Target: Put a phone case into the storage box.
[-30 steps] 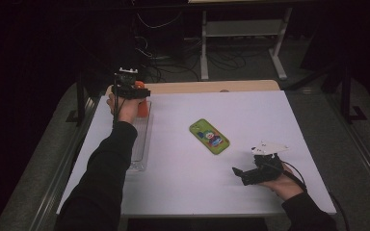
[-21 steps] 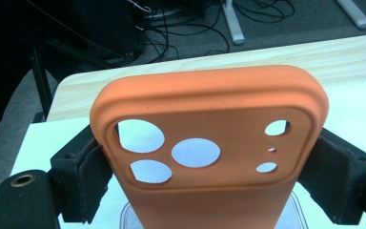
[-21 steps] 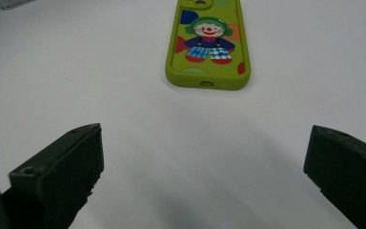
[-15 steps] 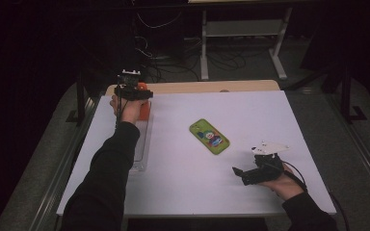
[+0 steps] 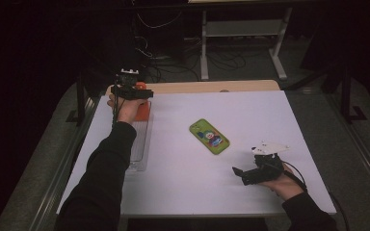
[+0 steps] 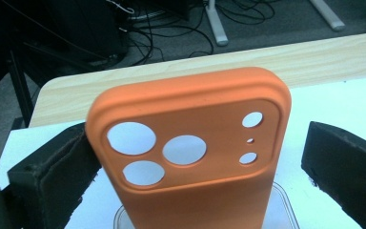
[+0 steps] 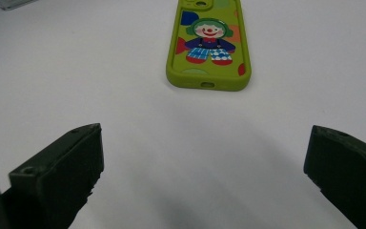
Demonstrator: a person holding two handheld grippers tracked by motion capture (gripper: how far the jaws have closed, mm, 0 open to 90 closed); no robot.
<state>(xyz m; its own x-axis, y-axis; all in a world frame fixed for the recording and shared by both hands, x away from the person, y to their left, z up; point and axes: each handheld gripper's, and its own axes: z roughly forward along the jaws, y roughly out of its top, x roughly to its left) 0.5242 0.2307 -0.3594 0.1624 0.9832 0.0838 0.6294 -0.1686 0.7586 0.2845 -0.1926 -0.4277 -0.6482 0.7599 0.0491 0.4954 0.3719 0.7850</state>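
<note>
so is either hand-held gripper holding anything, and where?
Cannot tell for the left hand-held gripper: an orange phone case stands between its wide-apart jaws, touching one, the other clear of it. The right hand-held gripper is open and holds nothing.

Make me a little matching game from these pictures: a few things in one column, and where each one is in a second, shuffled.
Things:
1. orange phone case
2. green phone case
3. clear tray
4. right gripper

Places:
A. lying flat mid-table
B. along the table's left side
C. between the left gripper's jaws
D. near the table's front right, jaws wide apart

Pairs: 1-C, 2-A, 3-B, 4-D
</note>
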